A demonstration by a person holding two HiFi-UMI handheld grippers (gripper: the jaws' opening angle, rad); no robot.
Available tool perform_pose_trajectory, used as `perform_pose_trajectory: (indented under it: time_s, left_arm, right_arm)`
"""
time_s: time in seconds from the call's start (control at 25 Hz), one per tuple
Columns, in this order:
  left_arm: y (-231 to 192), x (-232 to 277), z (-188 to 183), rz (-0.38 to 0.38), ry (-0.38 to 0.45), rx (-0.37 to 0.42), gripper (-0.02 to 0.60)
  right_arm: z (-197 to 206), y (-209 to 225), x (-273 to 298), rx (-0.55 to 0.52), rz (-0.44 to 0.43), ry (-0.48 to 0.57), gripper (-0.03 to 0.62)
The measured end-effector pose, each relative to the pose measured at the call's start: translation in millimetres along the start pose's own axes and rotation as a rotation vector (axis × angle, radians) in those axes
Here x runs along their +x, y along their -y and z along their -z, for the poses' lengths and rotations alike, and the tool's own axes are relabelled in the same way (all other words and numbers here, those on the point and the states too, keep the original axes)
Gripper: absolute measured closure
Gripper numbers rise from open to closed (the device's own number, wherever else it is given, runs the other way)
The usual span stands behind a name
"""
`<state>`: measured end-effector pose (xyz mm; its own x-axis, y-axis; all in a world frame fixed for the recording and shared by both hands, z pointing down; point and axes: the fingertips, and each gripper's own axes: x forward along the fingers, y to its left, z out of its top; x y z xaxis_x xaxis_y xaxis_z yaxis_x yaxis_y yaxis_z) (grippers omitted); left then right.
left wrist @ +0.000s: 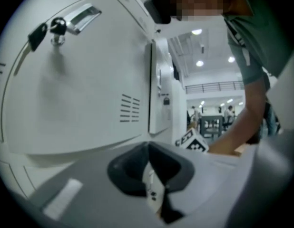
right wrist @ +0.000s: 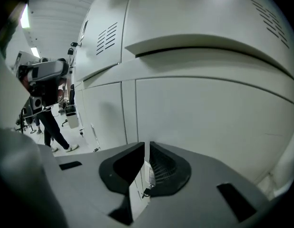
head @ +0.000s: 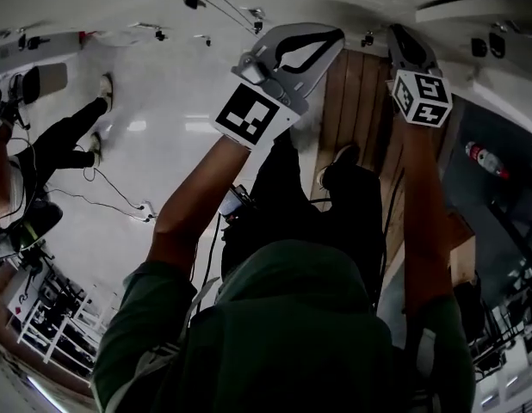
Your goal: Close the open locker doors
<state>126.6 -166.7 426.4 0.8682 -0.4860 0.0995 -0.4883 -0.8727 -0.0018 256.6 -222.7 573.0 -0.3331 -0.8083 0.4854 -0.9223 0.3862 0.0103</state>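
Note:
In the left gripper view a white locker door (left wrist: 80, 94) fills the left, with a key (left wrist: 55, 28) in its lock, a metal handle (left wrist: 83, 17) and vent slots (left wrist: 130, 108). Beyond it another door edge (left wrist: 159, 89) sticks out. My left gripper (left wrist: 148, 146) is shut and holds nothing, just short of the door. The right gripper view shows white locker fronts (right wrist: 199, 108); an upper door (right wrist: 204, 18) stands slightly proud, a dark gap under its lower edge. My right gripper (right wrist: 147, 145) is shut and empty, close to the lockers. Both grippers (head: 287, 54) (head: 412, 50) are raised in the head view.
A person in black (right wrist: 49, 113) stands on the white floor (head: 163, 101) to the left of the locker row. Cables (head: 111, 200) trail across that floor. A wooden panel (head: 361, 101) lies below my arms. Far people and shelving (left wrist: 213, 122) show beyond the lockers.

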Motion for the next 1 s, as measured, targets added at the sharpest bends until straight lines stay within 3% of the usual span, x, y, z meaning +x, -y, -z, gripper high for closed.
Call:
perform_pose_trajectory:
  time_s: [0.4,1.0]
  left_arm:
    - [2,-29,-66,0.005,0.041,0.097,0.577]
    - [18,-118,-158,-0.008,0.063,0.296,0.577]
  right_arm:
    - [-62,-26,-54,-0.009,-0.046,0.038,0.562]
    - [-214,-132,-203,-0.016,-0.258,0.253,0.588]
